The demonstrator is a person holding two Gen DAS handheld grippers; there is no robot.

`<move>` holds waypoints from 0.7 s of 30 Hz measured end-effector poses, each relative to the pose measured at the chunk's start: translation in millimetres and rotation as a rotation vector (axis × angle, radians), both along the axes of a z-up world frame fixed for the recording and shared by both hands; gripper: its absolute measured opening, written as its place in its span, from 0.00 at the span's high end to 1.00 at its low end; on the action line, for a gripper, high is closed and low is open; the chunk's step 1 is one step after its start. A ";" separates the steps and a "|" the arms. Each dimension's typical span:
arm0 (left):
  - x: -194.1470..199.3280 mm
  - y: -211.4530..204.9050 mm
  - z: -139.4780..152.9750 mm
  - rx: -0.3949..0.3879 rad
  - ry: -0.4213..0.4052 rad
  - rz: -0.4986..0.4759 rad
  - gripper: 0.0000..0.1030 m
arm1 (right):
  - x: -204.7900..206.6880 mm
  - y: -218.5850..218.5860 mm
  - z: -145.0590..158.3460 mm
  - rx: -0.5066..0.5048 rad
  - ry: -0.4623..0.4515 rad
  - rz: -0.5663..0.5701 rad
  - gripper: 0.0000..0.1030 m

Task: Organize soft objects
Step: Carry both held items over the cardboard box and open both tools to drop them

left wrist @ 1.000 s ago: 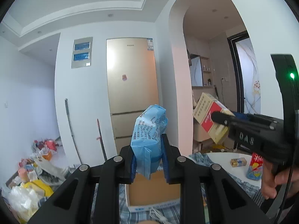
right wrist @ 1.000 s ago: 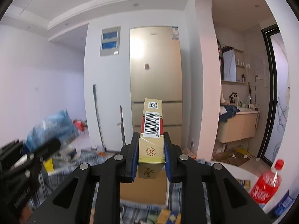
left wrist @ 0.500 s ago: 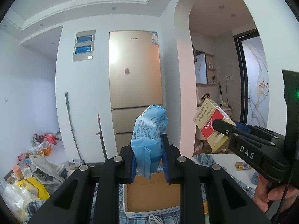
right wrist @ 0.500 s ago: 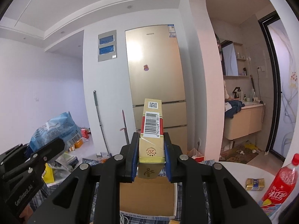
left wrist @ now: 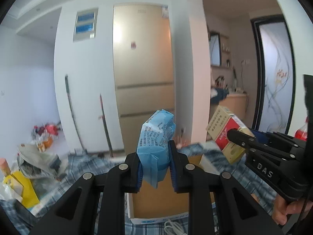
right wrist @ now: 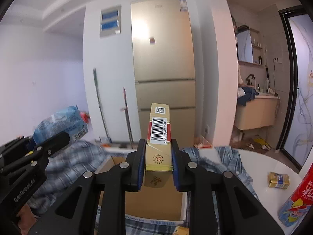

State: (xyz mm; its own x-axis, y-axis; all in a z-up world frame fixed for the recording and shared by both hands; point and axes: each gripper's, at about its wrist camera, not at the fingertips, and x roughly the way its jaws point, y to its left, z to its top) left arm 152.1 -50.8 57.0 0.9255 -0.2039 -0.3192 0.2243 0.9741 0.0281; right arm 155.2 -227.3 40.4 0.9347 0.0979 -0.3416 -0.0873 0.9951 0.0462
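Above cardboard box (left wrist: 156, 205) — left tongs (left wrist: 154, 163) clamp tissue pack (left wrist: 156, 143), right tongs (right wrist: 158, 163) clamp carton (right wrist: 159, 137).

Gold fridge (right wrist: 163, 58) stood against the back wall, two mop handles (right wrist: 99, 105) leaning just left of it. Red-capped bottle (right wrist: 295, 199) and small gold pack (right wrist: 278, 180) sat on the white table (right wrist: 260, 168). Bathroom vanity (right wrist: 254, 111) visible through the arch.
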 end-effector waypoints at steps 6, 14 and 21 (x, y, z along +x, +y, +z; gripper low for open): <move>40.9 -1.0 -42.9 0.040 0.195 0.020 0.77 | 21.5 5.5 -39.7 -0.062 0.115 0.029 0.78; 73.8 -4.1 -91.6 0.121 0.411 0.054 0.77 | 43.9 6.1 -71.8 -0.074 0.277 0.055 0.78; 80.7 -0.9 -107.1 0.125 0.479 0.062 0.77 | 57.6 3.8 -90.1 -0.085 0.373 0.068 0.78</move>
State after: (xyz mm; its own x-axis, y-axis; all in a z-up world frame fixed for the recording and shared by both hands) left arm 232.8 -51.7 -50.1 0.6778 -0.0865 -0.7302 0.1825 0.9818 0.0531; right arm 212.7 -223.6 -49.7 0.7370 0.1121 -0.6665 -0.1461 0.9893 0.0049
